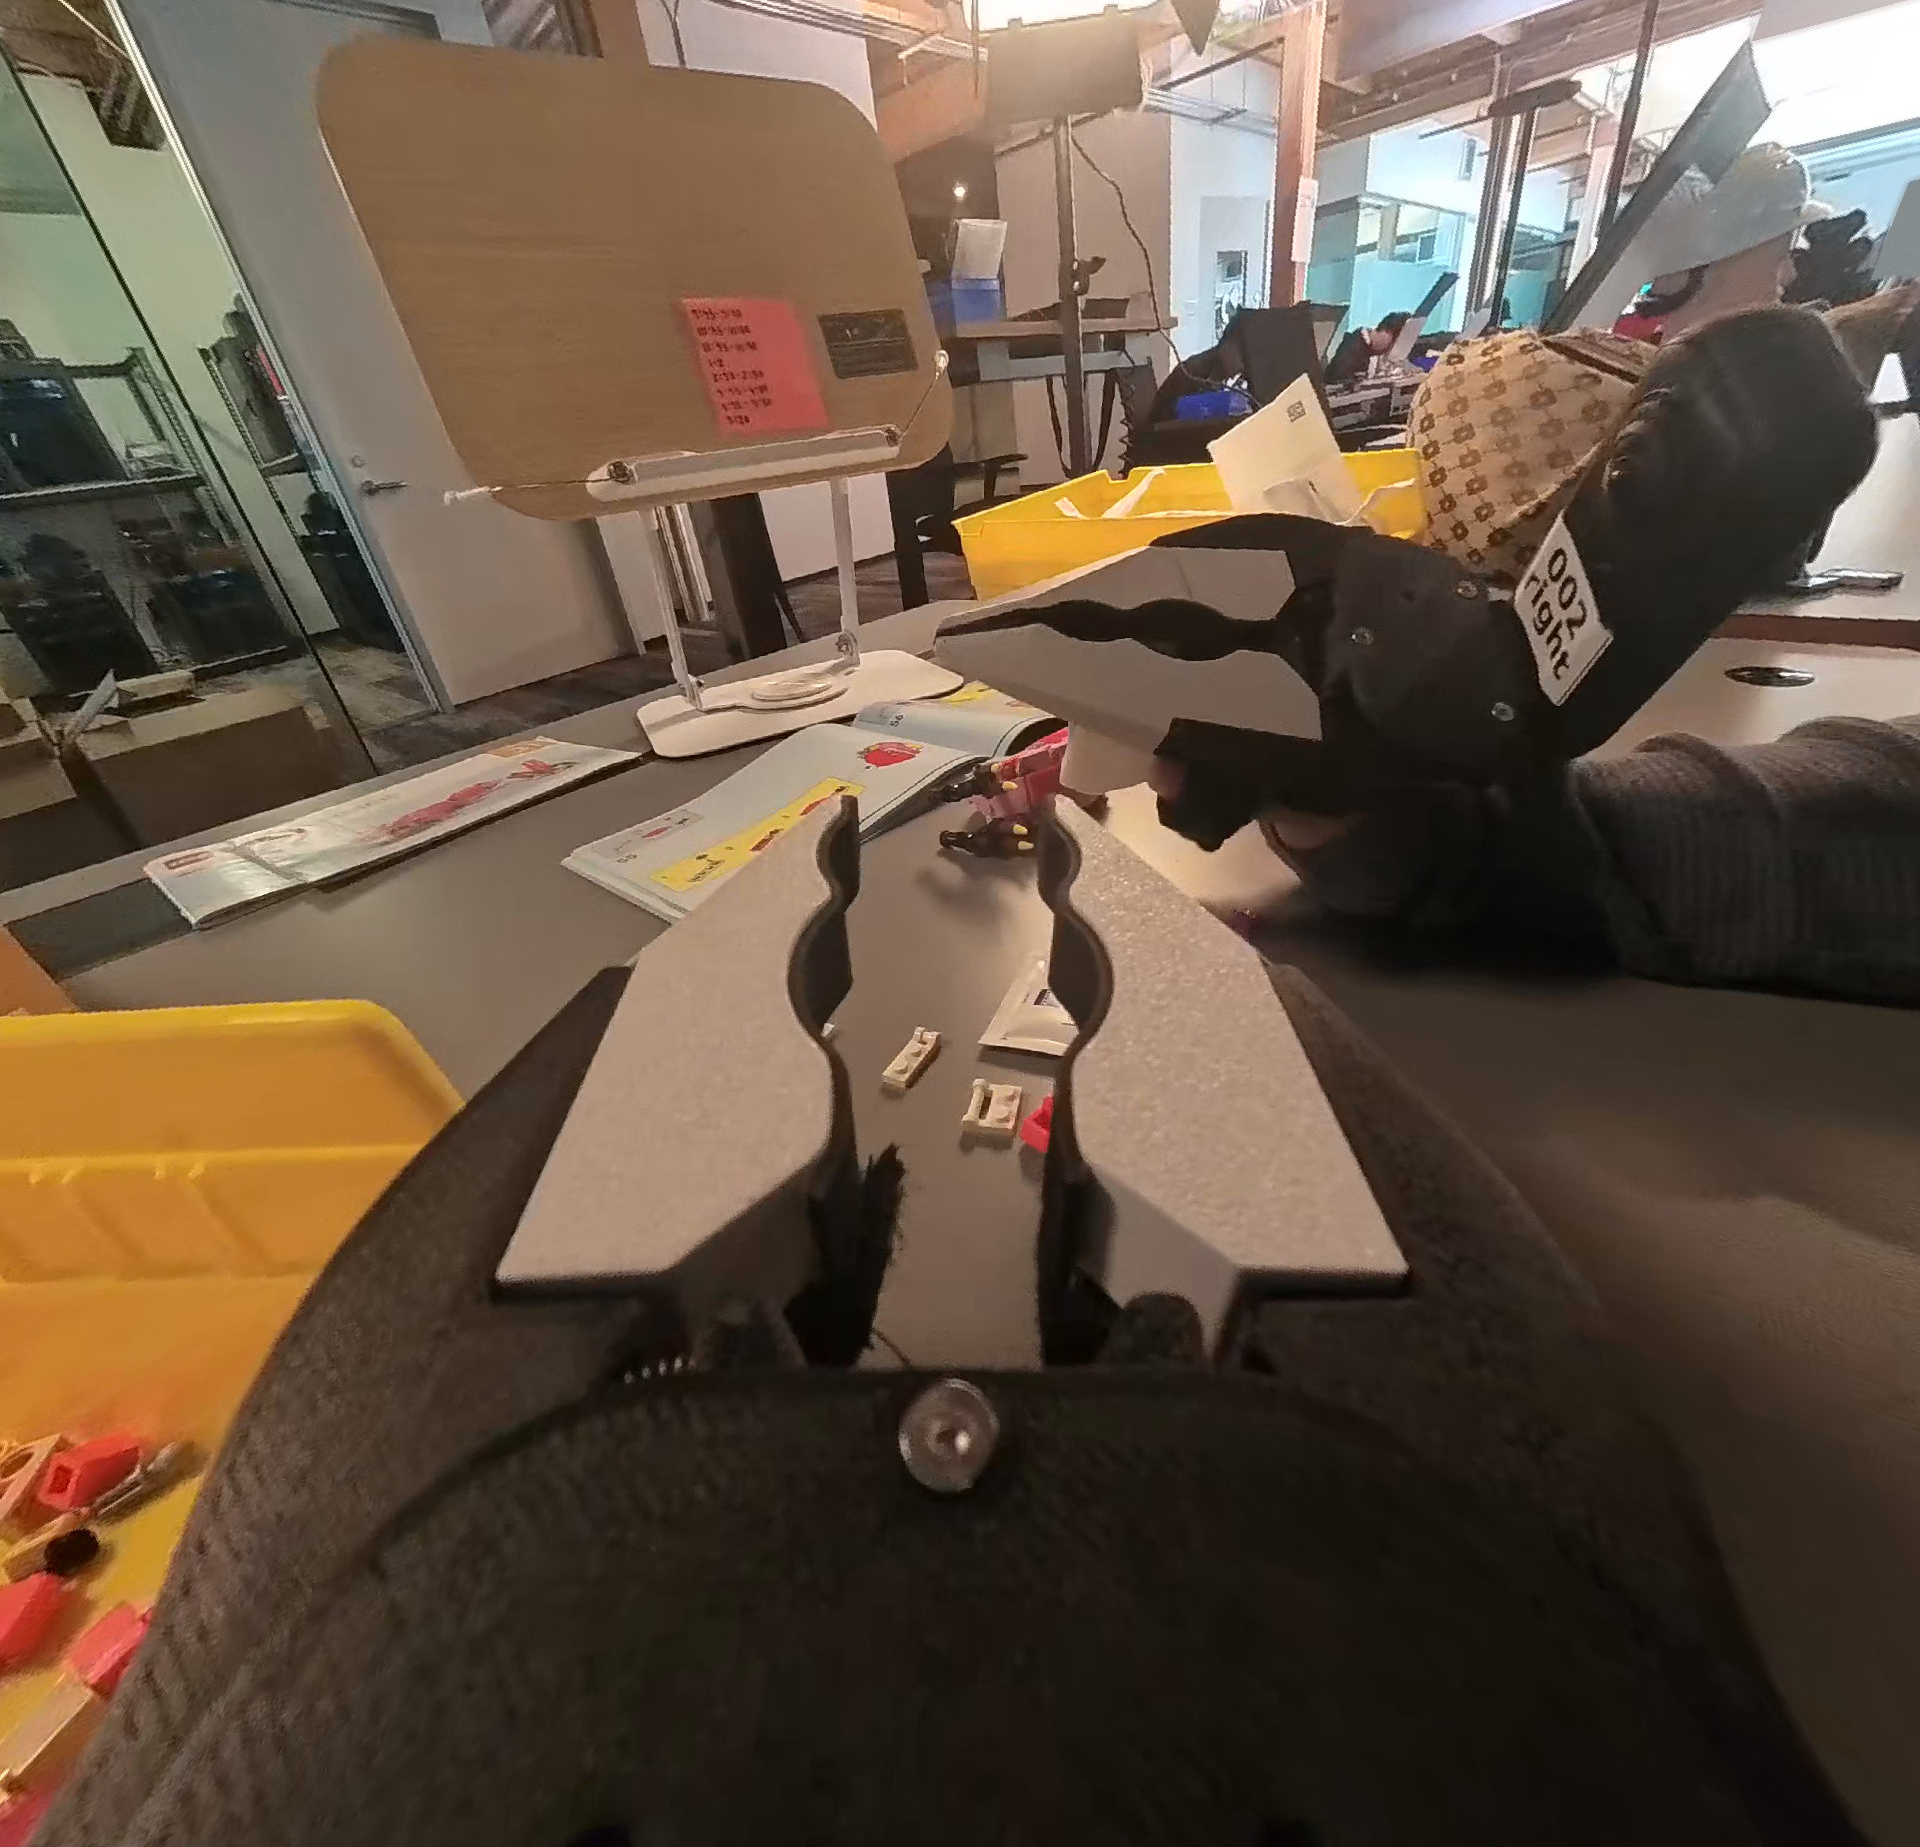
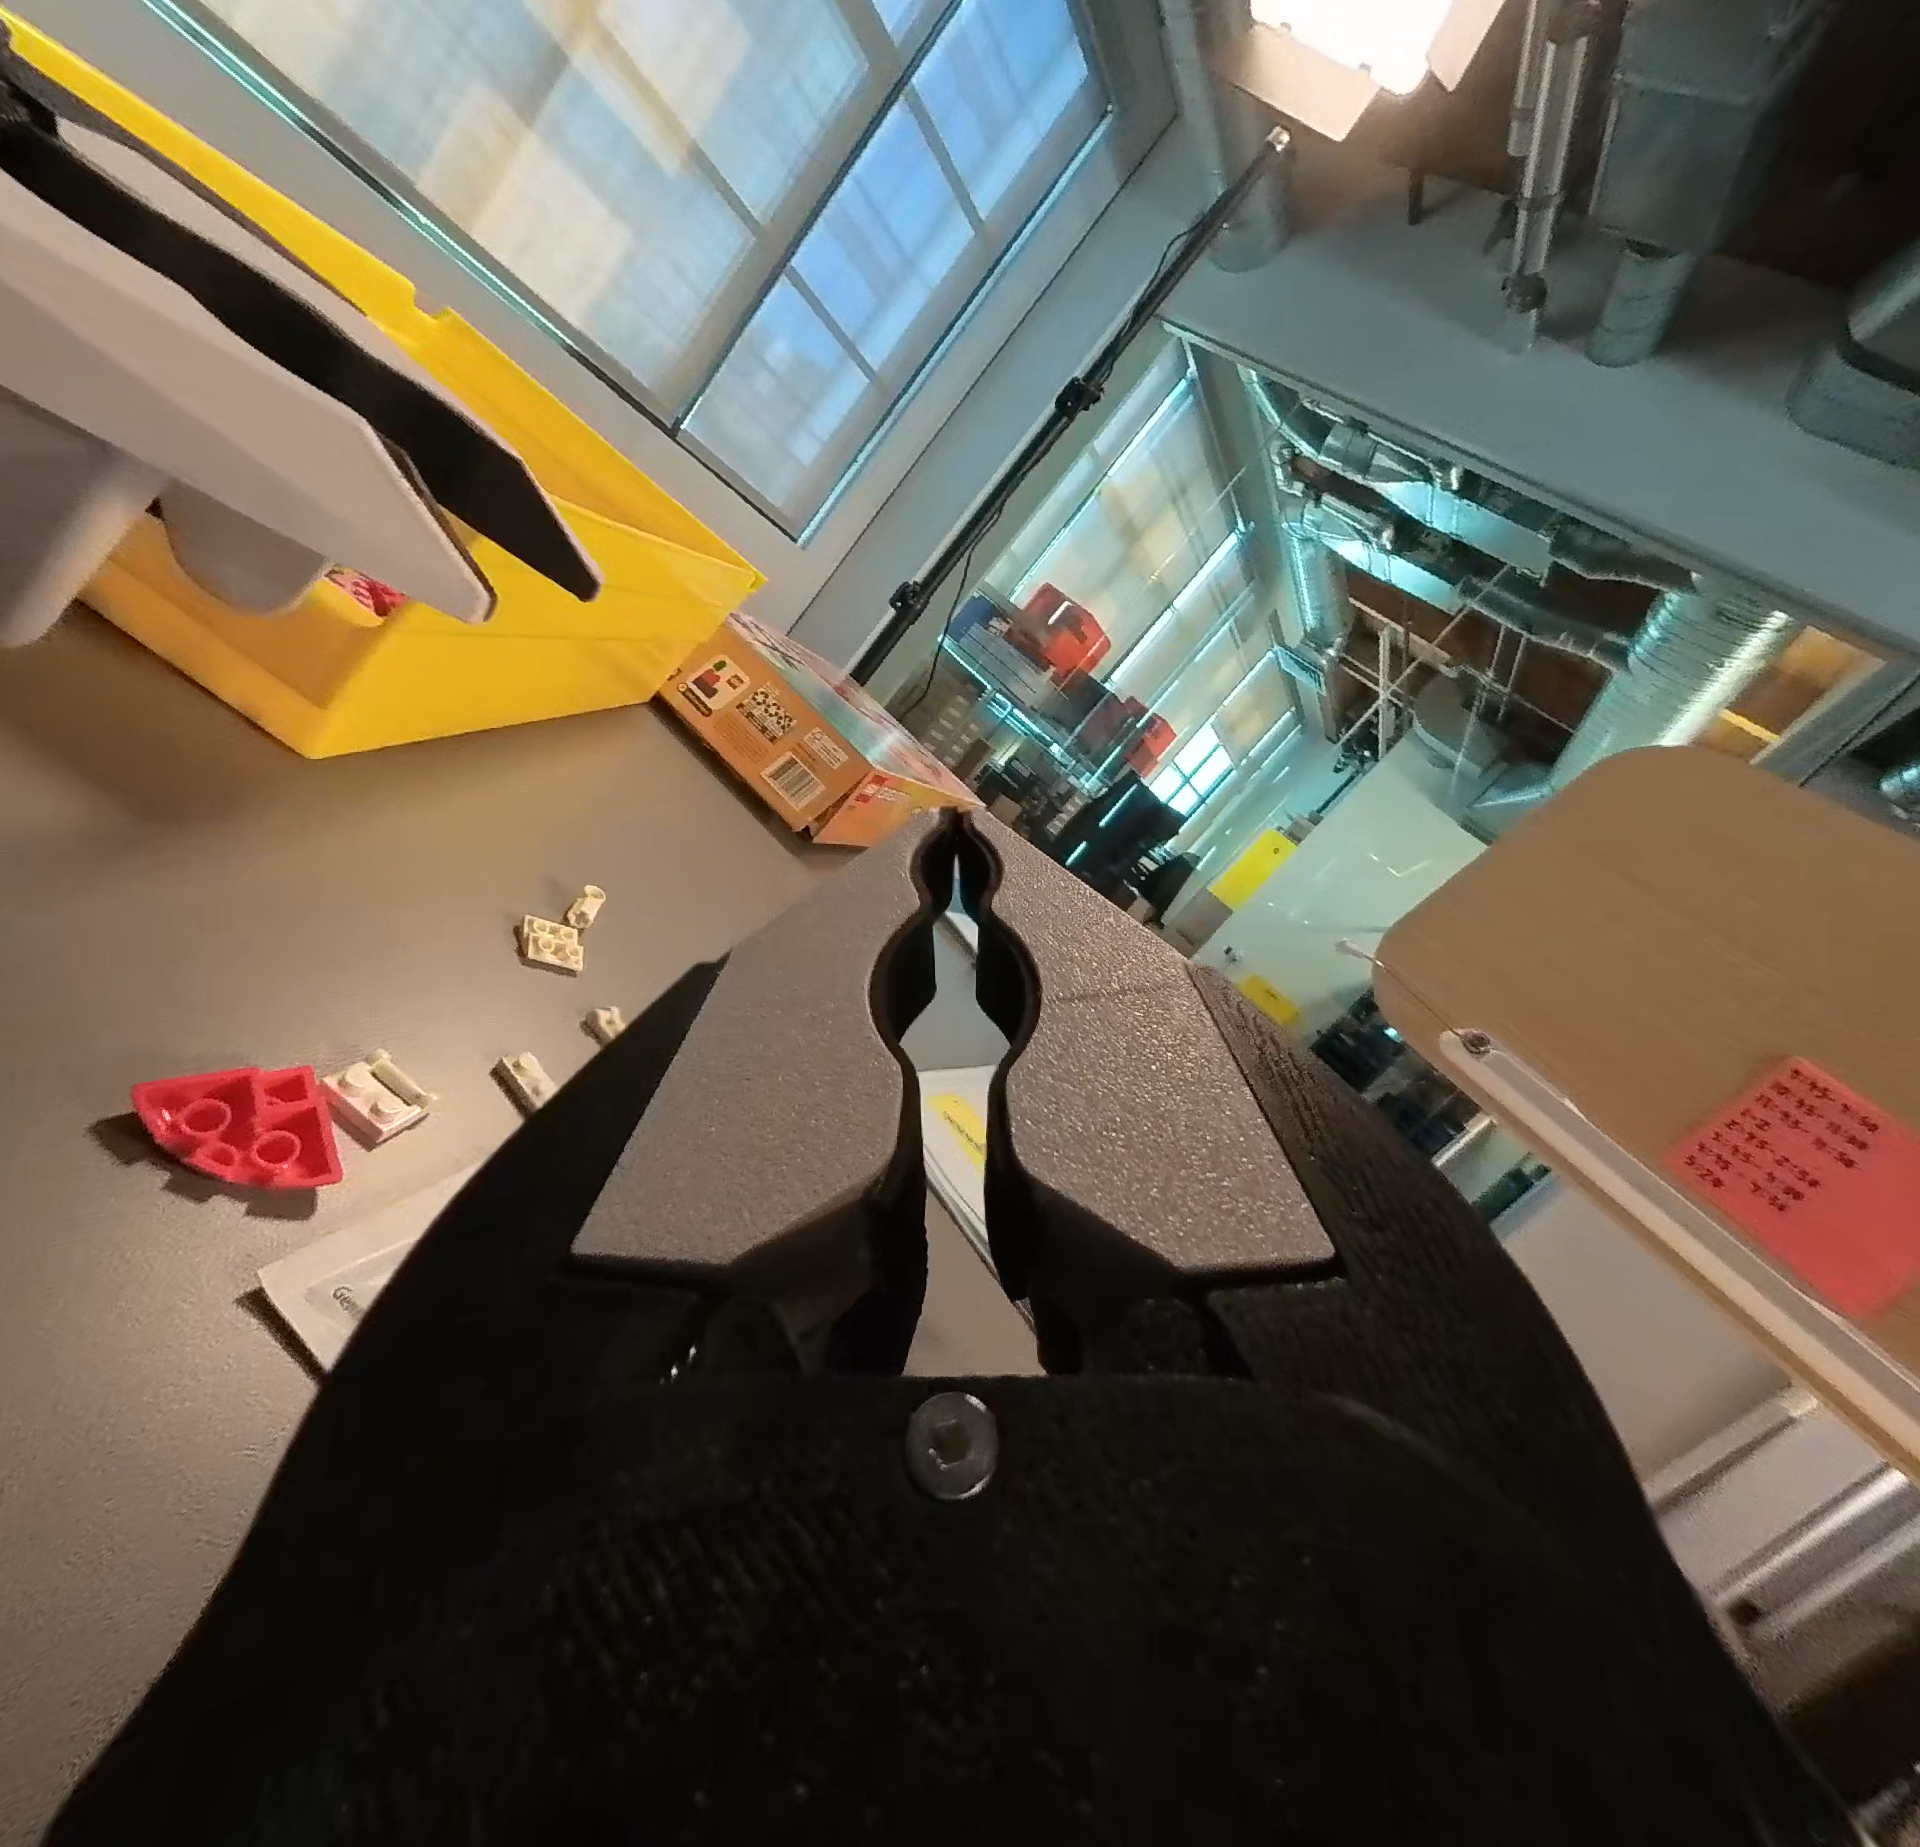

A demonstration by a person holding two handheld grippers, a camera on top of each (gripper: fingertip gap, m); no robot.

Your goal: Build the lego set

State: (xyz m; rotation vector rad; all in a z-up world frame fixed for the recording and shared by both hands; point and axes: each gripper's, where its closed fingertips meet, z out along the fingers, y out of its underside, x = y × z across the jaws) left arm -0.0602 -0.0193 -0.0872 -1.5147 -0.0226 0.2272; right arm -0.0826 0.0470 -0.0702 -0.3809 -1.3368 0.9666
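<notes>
On the grey table (image 1: 436,956) your left gripper (image 1: 951,831) hangs part open with nothing between its fingers, a yellow bin (image 1: 156,1153) at its near left. Farther off, an open booklet (image 1: 790,810) lies beside a pink brick figure (image 1: 1013,795). Your right gripper (image 2: 958,827) is tilted, tips pinched together on nothing. Small white plates (image 1: 912,1056) and a red wedge (image 2: 244,1122) lie scattered below.

Both grippers: grey wavy-edged fingers (image 1: 727,1018), black textured bodies, silver hex screw (image 1: 948,1432) at centre. Right gripper (image 1: 951,639) bears white label; dark knit sleeve (image 1: 1714,862).
</notes>
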